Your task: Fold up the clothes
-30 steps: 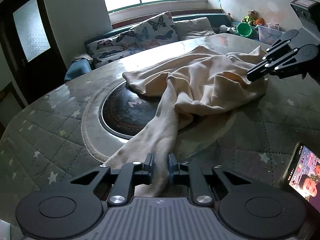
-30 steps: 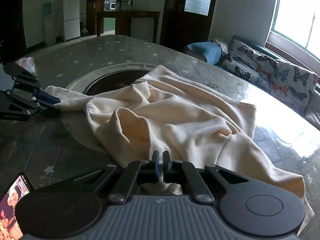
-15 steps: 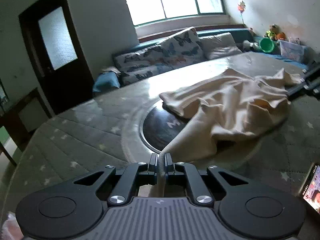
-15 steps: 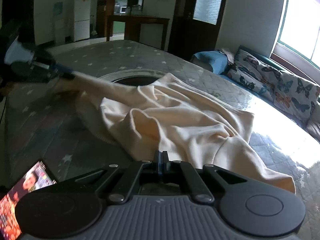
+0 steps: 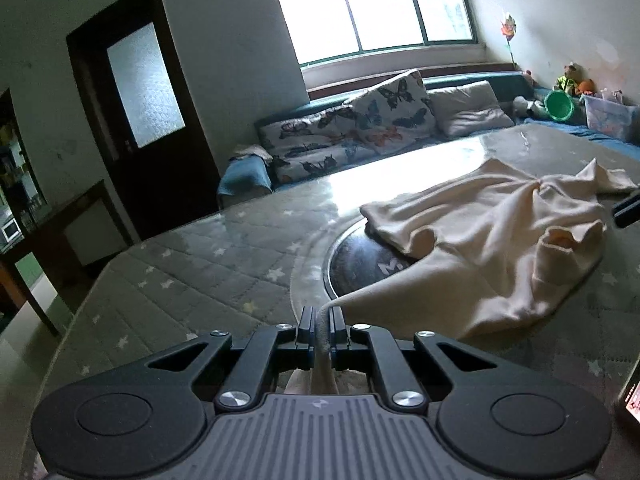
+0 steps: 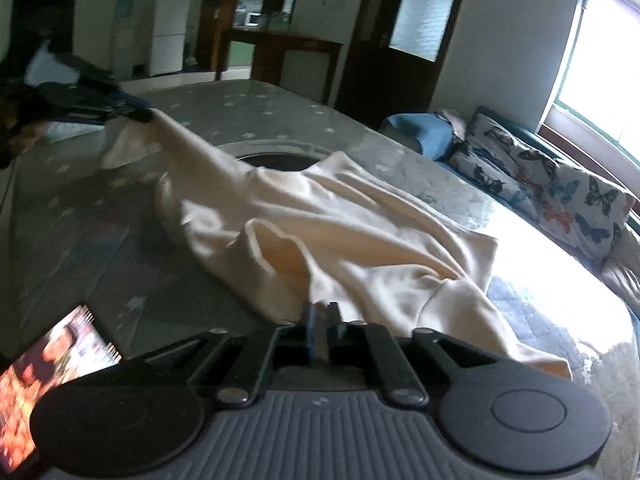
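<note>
A cream garment (image 5: 480,240) lies crumpled across the quilted table (image 5: 180,280). My left gripper (image 5: 322,320) is shut on the end of one sleeve, which stretches taut from its pads back to the pile. In the right wrist view that gripper (image 6: 132,112) is blurred at the far left, holding the sleeve above the table. My right gripper (image 6: 320,316) pinches the near edge of the garment (image 6: 340,232). Its jaws are opening slightly, with a bit of cloth still between the pads. One of its fingers (image 5: 626,210) shows at the right edge.
A lit phone (image 6: 52,360) lies on the table at my near side. A dark round inset (image 5: 360,268) sits in the table's middle, partly under the cloth. A sofa with butterfly cushions (image 5: 360,128) runs along the far side, under the window.
My left gripper has risen and drawn away from the pile, lifting the sleeve and pulling it taut. The right gripper has shifted a little, and a thin gap now shows between its pads.
</note>
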Available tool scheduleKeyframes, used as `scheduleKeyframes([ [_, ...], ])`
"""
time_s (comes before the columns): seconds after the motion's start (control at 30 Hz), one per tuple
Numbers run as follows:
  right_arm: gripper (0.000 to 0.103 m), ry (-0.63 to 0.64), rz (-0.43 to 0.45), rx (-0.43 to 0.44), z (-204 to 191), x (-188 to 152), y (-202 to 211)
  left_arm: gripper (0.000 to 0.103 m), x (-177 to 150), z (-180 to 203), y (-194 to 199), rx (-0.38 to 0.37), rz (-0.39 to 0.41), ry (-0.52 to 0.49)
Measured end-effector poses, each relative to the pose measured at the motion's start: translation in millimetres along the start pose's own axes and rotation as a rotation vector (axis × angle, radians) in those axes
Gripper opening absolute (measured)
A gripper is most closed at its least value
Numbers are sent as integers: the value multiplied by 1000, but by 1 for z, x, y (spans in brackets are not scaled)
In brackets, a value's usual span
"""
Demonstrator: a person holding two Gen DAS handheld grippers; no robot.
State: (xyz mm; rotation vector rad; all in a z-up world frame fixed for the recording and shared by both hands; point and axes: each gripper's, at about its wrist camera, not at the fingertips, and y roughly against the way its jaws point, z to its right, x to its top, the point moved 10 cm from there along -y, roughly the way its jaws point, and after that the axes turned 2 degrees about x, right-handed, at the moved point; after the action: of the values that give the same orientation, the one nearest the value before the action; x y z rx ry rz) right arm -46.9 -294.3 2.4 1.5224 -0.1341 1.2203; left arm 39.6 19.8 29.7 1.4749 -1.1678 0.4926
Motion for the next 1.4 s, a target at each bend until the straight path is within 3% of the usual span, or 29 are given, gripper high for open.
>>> scheduleKeyframes([
  [0.17,18,-1,-22,4,2,0,-21,7,-2,-7,5,19,-3,-12],
  [0.33,17,-1,-48,-26,4,-5,-33,8,-13,-12,0,5,-41,22],
  [0.47,6,-4,-61,-41,7,-10,-31,14,-6,17,6,-115,-20,20],
  [0.57,5,-12,-50,-37,7,-9,-26,29,2,53,8,-216,5,-11],
  [0.63,5,-15,-40,-31,6,-8,-22,33,7,79,9,-295,14,-32],
  [0.7,5,-15,-32,-26,4,-9,-19,48,12,104,9,-355,17,-52],
  [0.9,4,-12,-16,-9,0,-11,-7,54,26,158,-8,-451,46,-101],
  [1.03,4,-17,-5,-4,-1,-14,0,52,28,181,-25,-498,29,-109],
  [1.1,4,-22,0,-3,-1,-15,3,17,29,189,-28,-521,31,-112],
  [1.17,4,-26,3,3,-1,-16,6,10,28,193,-27,-534,32,-119],
  [1.3,5,-25,-10,35,-8,-22,17,8,26,194,-5,-565,63,-151],
  [1.4,7,-10,-46,99,-18,-31,25,8,17,199,18,-602,103,-235],
])
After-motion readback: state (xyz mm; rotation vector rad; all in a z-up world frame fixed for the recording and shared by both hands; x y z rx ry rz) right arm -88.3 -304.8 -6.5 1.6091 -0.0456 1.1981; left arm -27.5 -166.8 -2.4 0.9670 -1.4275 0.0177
